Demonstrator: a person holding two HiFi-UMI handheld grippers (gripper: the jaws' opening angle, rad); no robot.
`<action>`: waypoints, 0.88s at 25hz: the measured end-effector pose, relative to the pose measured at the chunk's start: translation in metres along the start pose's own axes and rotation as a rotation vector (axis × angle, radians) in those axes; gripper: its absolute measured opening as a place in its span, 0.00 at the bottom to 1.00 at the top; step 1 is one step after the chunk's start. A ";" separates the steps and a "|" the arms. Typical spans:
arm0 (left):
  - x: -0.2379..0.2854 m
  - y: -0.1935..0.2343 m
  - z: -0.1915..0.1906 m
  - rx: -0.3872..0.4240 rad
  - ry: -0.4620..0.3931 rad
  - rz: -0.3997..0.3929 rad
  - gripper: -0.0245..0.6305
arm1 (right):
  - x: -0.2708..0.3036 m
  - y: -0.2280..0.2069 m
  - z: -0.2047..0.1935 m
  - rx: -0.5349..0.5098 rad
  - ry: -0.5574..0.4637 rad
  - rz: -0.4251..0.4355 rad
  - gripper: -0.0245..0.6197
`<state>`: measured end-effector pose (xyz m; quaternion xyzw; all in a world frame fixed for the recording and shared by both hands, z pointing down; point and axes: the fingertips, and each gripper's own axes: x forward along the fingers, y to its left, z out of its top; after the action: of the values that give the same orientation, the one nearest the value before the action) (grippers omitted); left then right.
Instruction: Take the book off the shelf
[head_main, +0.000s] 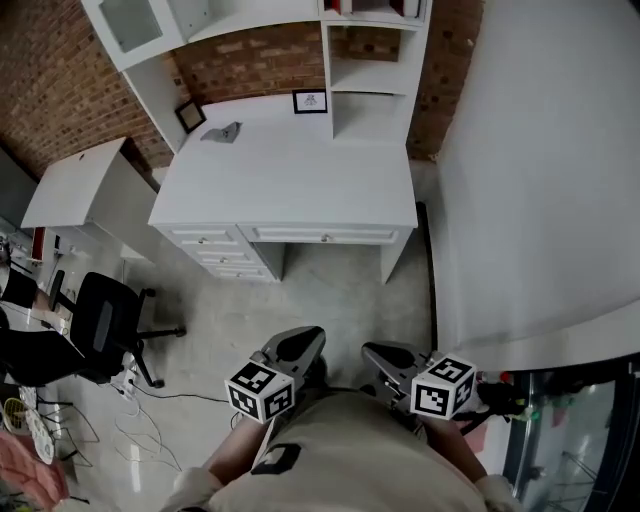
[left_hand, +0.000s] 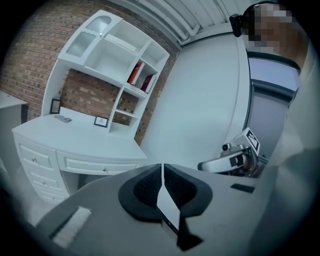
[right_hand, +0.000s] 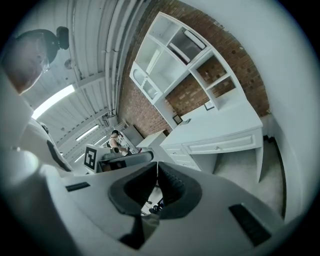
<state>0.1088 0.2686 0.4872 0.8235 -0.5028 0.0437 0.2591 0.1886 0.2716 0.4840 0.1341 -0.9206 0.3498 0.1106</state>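
In the head view, a white desk (head_main: 290, 180) stands against a brick wall (head_main: 60, 80), with a white hutch (head_main: 370, 110) rising from its back edge. The red book (head_main: 340, 6) sits in the hutch's upper right compartment and barely shows at the top edge of the picture. One small picture frame (head_main: 310, 101) stands at the desk's back edge and another (head_main: 190, 116) at its back left corner, with a small grey object (head_main: 222, 132) lying on the desktop near it. A black office chair (head_main: 103, 318) stands on the floor off the desk's front left corner. The left gripper (head_main: 305, 343) and right gripper (head_main: 383, 355) are side by side close to the person's body, well apart from the desk. In the left gripper view, the left gripper (left_hand: 162, 169) has its jaws pressed together on nothing, and the book (left_hand: 134, 73) leans tilted in its shelf compartment, far off. In the right gripper view, the right gripper (right_hand: 156, 167) also has its jaws closed and empty, and the desk is off to the right.
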 end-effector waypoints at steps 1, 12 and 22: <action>-0.001 0.002 0.000 -0.004 -0.001 0.003 0.06 | 0.004 0.001 0.001 -0.004 0.009 0.005 0.05; -0.026 0.070 -0.001 -0.106 -0.002 0.066 0.06 | 0.075 0.012 0.010 -0.045 0.138 0.033 0.05; -0.019 0.117 0.016 -0.069 0.019 0.045 0.06 | 0.133 0.010 0.028 -0.029 0.159 0.042 0.05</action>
<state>-0.0029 0.2346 0.5120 0.8021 -0.5200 0.0401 0.2908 0.0579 0.2374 0.4974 0.0848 -0.9164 0.3483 0.1779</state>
